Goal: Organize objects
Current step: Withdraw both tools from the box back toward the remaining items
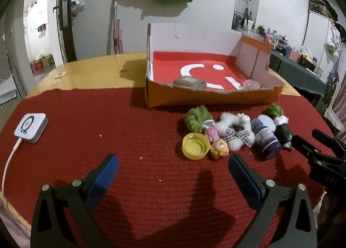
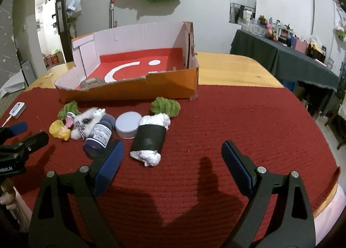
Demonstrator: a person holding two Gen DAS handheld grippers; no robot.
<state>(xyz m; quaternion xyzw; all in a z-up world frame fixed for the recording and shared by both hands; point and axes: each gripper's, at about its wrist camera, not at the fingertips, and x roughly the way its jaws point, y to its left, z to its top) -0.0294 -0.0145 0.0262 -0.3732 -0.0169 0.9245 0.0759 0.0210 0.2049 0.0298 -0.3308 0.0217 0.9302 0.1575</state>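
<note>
A cluster of small objects lies on the red knitted mat (image 2: 216, 118) in front of the orange cardboard box (image 2: 134, 92): two green fuzzy pieces (image 2: 165, 106) (image 2: 68, 109), one white fluffy toy with a checked bow (image 1: 234, 131), one dark blue bottle (image 2: 100, 134) on its side, one round white lidded tin (image 2: 127, 124), one black-wrapped roll with white stuffing at both ends (image 2: 151, 140), one yellow cap (image 1: 195, 146), one yellow figurine (image 1: 219, 148) and one pink figurine (image 1: 210, 132). Most touch their neighbours. Inside the box rest two items: one grey block (image 1: 189, 82) and one pale pink translucent piece (image 1: 252, 84). The left tongs (image 1: 173, 170) hover spread over bare mat, nothing between them, just in front of the cap. The right tongs (image 2: 173, 154) are likewise spread and empty, one pad (image 2: 112, 157) near the bottle. One white device with a cable (image 1: 31, 127) lies well apart at the left edge of the mat. The mat covers a yellow wooden desk (image 2: 233, 70).
</note>
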